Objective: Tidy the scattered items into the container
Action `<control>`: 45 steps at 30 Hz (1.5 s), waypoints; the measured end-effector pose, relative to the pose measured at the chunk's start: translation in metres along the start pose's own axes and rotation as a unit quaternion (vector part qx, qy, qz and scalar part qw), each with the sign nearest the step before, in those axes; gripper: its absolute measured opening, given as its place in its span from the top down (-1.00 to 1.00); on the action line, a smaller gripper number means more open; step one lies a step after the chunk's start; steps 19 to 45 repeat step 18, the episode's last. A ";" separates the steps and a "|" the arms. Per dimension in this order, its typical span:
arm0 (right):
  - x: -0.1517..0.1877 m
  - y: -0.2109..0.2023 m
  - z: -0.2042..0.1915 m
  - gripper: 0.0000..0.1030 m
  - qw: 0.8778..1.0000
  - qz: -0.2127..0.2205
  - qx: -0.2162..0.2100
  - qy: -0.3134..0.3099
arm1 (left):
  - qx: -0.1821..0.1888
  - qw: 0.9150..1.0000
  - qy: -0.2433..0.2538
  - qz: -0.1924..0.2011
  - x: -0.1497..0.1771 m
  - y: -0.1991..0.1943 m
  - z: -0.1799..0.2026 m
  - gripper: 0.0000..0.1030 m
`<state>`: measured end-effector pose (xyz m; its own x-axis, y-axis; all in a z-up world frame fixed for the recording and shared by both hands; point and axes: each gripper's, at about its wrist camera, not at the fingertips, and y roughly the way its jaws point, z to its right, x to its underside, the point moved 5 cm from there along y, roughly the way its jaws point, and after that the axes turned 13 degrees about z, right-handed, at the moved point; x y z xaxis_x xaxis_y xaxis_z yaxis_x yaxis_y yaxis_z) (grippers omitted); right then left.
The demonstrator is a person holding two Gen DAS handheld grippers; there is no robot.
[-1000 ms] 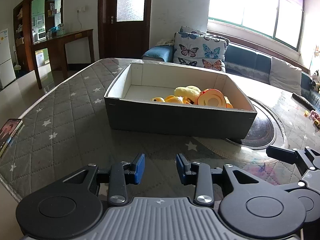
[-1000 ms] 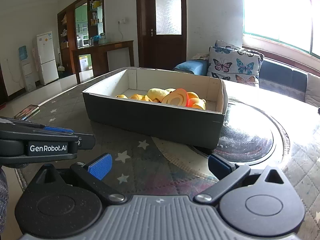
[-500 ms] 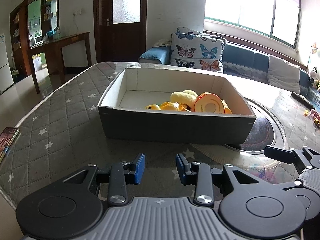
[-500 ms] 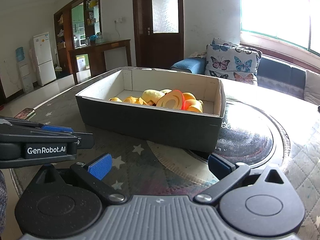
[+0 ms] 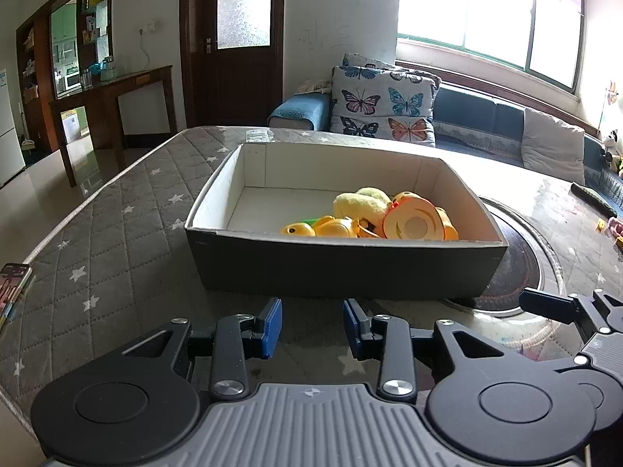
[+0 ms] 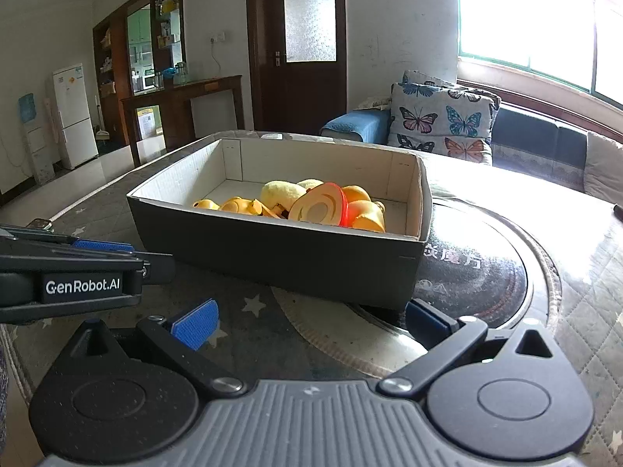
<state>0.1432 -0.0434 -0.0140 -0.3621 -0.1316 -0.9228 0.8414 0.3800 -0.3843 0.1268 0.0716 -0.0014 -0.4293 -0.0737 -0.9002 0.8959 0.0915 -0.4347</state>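
A dark grey box with a white inside (image 5: 342,268) (image 6: 272,249) stands on the quilted table. It holds several yellow and orange toys (image 5: 373,218) (image 6: 311,204), among them a plush piece and a round sliced toy. My left gripper (image 5: 311,325) is empty, its blue pads a narrow gap apart, just in front of the box's near wall. My right gripper (image 6: 311,317) is open wide and empty, in front of the box's right corner. The left gripper's side (image 6: 70,272) shows in the right wrist view.
A phone (image 5: 11,292) lies at the table's left edge. A round dark glass plate (image 6: 475,272) is set in the table to the right of the box. Small items (image 5: 607,225) and a remote (image 5: 592,196) lie at the far right. A sofa with cushions stands behind.
Both grippers have tilted and lifted slightly, so the box sits lower in both views. Neither gripper's opening has changed. The toys in the box have not moved.
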 end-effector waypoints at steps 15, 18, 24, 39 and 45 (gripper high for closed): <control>-0.010 0.021 -0.001 -1.00 1.000 -0.006 -0.001 0.001 | 0.002 1.000 0.002 -0.008 -0.014 0.026 0.000 0.31; -0.011 0.025 -0.001 -1.00 1.000 -0.009 0.000 0.002 | 0.003 1.000 0.002 -0.011 -0.016 0.030 -0.001 0.31; -0.011 0.025 -0.001 -1.00 1.000 -0.009 0.000 0.002 | 0.003 1.000 0.002 -0.011 -0.016 0.030 -0.001 0.31; -0.011 0.025 -0.001 -1.00 1.000 -0.009 0.000 0.002 | 0.003 1.000 0.002 -0.011 -0.016 0.030 -0.001 0.31; -0.011 0.025 -0.001 -1.00 1.000 -0.009 0.000 0.002 | 0.003 1.000 0.002 -0.011 -0.016 0.030 -0.001 0.31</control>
